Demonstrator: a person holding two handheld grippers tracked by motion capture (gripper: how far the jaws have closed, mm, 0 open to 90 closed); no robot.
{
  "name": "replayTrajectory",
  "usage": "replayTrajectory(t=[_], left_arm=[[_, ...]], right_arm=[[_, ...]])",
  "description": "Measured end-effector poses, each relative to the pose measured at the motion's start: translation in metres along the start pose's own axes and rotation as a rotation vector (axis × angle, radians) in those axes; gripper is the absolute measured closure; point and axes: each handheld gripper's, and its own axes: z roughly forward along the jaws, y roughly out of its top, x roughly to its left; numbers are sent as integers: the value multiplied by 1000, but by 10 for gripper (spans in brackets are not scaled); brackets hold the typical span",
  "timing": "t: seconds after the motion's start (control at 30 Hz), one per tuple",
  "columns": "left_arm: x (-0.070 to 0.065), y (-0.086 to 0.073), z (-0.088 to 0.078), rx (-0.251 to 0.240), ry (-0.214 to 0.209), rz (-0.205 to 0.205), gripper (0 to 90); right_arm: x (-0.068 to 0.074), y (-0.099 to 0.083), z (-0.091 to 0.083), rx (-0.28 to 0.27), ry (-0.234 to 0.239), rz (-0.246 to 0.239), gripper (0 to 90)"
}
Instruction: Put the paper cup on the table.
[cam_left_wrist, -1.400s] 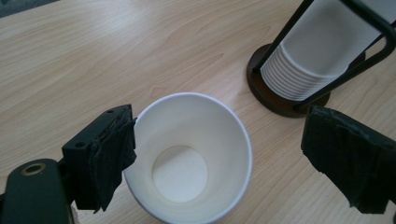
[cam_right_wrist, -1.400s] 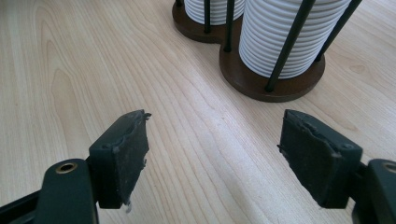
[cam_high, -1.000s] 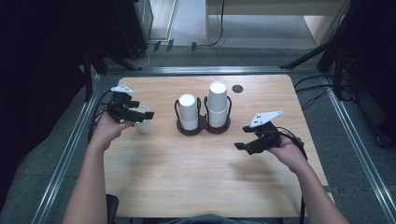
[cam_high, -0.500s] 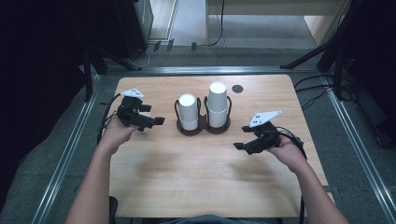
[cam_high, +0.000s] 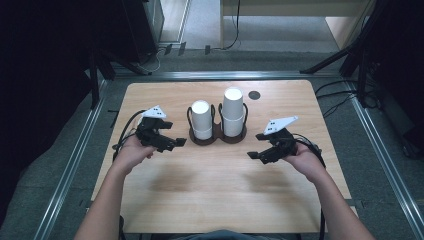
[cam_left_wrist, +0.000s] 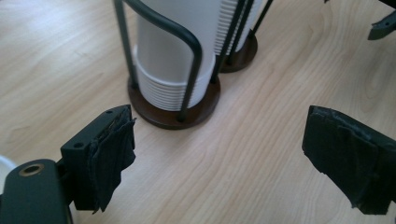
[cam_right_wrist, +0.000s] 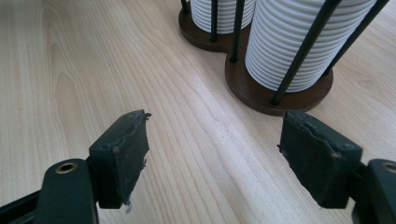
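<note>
From my remote station, the nearest thing in the high view is the pair of forearms coming up from the bottom edge over the wooden table (cam_high: 215, 200). My left gripper (cam_high: 176, 143) hovers near the left side of the cup holder (cam_high: 218, 138), its tips pointed at the shorter stack; its jaws stand wide apart with nothing between them, and in the left gripper view the black pads (cam_left_wrist: 114, 154) frame bare wood with the holder's brown base (cam_left_wrist: 173, 114) just ahead. A sliver of something white shows at the lower left edge of that view; I cannot tell what it is. My right gripper (cam_high: 253, 155) sits a little farther from the holder on its other side, tips turned toward the table's middle. Its jaws are likewise spread and empty, the pads (cam_right_wrist: 123, 151) in the right gripper view parted over plain tabletop.

Between and just beyond both grippers stands the holder, a twin wire rack on two joined round bases near the table's centre. The shorter stack of white cups (cam_high: 201, 119) fills its left ring, the taller stack of white cups (cam_high: 233, 111) its right, both upright and upside down. Farther back, a small dark round disc (cam_high: 254, 95) lies on the wood, well apart from the rack.
</note>
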Motion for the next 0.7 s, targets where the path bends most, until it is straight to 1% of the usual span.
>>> replayTrajectory(t=[0.07, 0.17, 0.27, 0.37, 0.5, 0.57, 0.6, 0.63, 0.7], left_arm=[[-4, -2, 5, -4, -13, -2, 96], [-10, -3, 12, 8, -10, 17, 96], [-14, -2, 16, 8, -14, 19, 96], [-20, -2, 20, 14, -7, 42, 96], [-30, -1, 30, 34, -21, 74, 96], [-35, 0, 34, 38, -16, 99, 96], [-37, 0, 36, 34, -13, 106, 96], [-39, 0, 38, 37, -11, 113, 96], [-43, 0, 42, 37, -35, 124, 96]], right_arm=[[0, 1, 1, 1, 3, -8, 238], [0, 1, 3, 2, 7, -8, 238], [1, 2, 4, 4, 11, -13, 238], [2, 2, 5, 8, 14, -14, 238], [3, 3, 7, 16, 16, -21, 238], [5, 3, 8, 15, 17, -24, 238], [5, 4, 9, 14, 16, -33, 238], [6, 4, 9, 15, 18, -30, 238], [8, 4, 10, 14, 19, -34, 238]])
